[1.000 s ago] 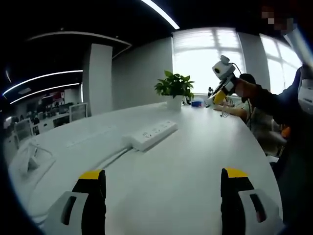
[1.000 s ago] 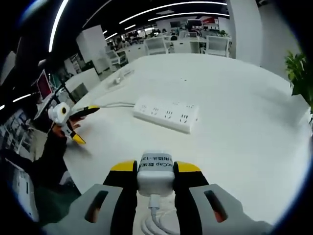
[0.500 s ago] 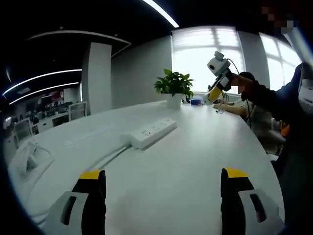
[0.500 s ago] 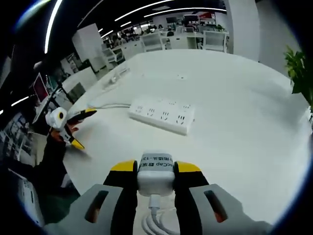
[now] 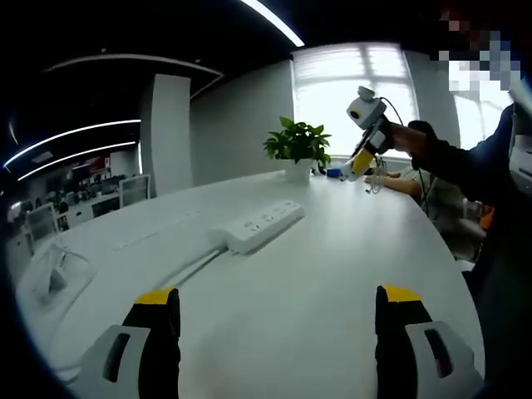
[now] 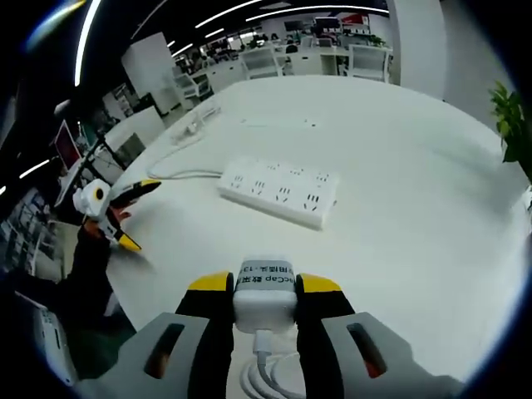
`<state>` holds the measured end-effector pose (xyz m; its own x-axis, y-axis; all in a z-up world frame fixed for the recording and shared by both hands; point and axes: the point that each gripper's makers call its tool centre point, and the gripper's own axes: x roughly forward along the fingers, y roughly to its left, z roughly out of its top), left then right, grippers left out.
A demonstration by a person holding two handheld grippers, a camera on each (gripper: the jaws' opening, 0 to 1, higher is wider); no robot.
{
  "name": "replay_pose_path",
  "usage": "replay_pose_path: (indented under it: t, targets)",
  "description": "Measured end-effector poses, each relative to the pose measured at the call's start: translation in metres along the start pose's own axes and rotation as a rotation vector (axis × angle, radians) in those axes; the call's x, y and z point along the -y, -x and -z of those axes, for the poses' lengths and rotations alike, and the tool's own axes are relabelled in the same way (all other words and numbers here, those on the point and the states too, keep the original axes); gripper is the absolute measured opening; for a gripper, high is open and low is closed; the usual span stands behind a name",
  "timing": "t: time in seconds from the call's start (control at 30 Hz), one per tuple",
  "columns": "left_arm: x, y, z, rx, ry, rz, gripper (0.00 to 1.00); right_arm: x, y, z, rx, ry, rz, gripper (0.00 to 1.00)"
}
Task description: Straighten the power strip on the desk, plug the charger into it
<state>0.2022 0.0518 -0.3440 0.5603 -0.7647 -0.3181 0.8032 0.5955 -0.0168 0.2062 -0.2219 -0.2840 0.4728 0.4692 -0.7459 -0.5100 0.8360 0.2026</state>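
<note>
A white power strip (image 5: pixel 260 225) lies on the white desk (image 5: pixel 332 274), its cable running off toward the near left. My left gripper (image 5: pixel 278 320) hovers low over the desk short of the strip, jaws wide apart with nothing between them. In the right gripper view the same power strip (image 6: pixel 279 192) lies ahead with its sockets facing up. My right gripper (image 6: pixel 264 284) is shut on a white charger (image 6: pixel 264 293), whose cable (image 6: pixel 264 374) hangs down between the jaws. The right gripper (image 5: pixel 359 158) also shows raised at the far right of the left gripper view, and the left gripper (image 6: pixel 126 214) at the left of the right gripper view.
A potted plant (image 5: pixel 297 150) stands at the desk's far end by the window. A person's sleeve (image 5: pixel 465 174) reaches in from the right. The strip's cable (image 6: pixel 179 166) curves across the desk toward a small stand (image 5: pixel 51 278) near the left edge. Office chairs (image 6: pixel 366 62) stand beyond the desk.
My right gripper with the charger has risen slightly and shifted a little left in the left gripper view. The power strip and my left gripper have stayed put.
</note>
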Motion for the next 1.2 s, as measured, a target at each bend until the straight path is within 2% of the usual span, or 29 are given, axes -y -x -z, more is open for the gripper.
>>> replay_pose_path:
  t: [0.2,0.43,0.6,0.8,1.03,1.2]
  targets:
    - [0.001,-0.005,0.003,-0.03,-0.033,-0.015,0.99,-0.001,-0.003,-0.001,-0.009,0.008,-0.011,0.26]
    - [-0.005,-0.007,-0.004,-0.006,-0.033,-0.043,0.99,0.006,-0.008,-0.005,-0.027,-0.013,0.004,0.26]
    - [-0.004,-0.012,-0.002,-0.024,-0.036,-0.051,0.99,0.006,-0.013,-0.009,-0.043,-0.018,-0.001,0.26]
    - [-0.007,-0.012,-0.01,0.01,-0.012,-0.078,0.99,0.011,-0.02,-0.016,-0.064,-0.014,0.017,0.26]
    - [-0.01,-0.007,-0.012,0.01,-0.017,-0.104,0.99,0.018,-0.031,-0.025,-0.084,-0.003,0.041,0.26]
    - [-0.01,-0.005,-0.013,0.015,-0.013,-0.104,0.99,0.019,-0.031,-0.029,-0.084,-0.006,0.051,0.26]
